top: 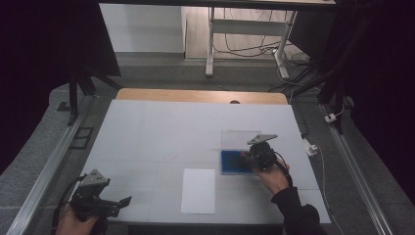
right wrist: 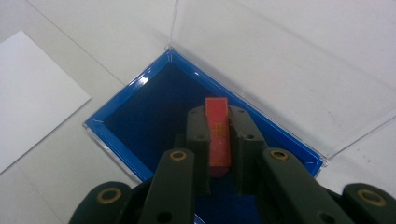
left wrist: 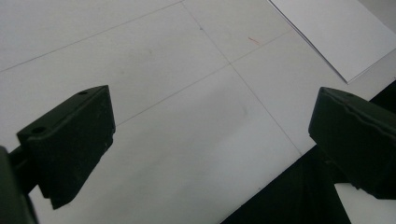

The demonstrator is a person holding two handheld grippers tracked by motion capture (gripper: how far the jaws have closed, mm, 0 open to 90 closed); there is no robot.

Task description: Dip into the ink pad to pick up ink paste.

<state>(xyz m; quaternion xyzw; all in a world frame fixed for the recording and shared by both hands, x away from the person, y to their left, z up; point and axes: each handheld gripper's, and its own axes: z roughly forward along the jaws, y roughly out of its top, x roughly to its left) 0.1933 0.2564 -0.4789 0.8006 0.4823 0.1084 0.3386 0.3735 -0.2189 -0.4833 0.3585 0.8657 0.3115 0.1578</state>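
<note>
Your right claw (right wrist: pixel 218 140) is clamped on a small flat red block with yellow print (right wrist: pixel 218 133), holding it edge-up over the dark blue lining of the shallow blue-rimmed box (right wrist: pixel 116 109). That narrow, upright hold looks chosen so the piece clears the rim as it passes. The box's clear plastic lid (right wrist: pixel 280 60) lies folded back flat on the white tabletop (top: pixel 156 132), leaving the tray open from above. Your left claw (left wrist: pixel 210 140) waits at the near edge with its jaws wide and nothing between them, out of the way. A white sheet of paper (top: pixel 198 190) lies just beside the box.
</note>
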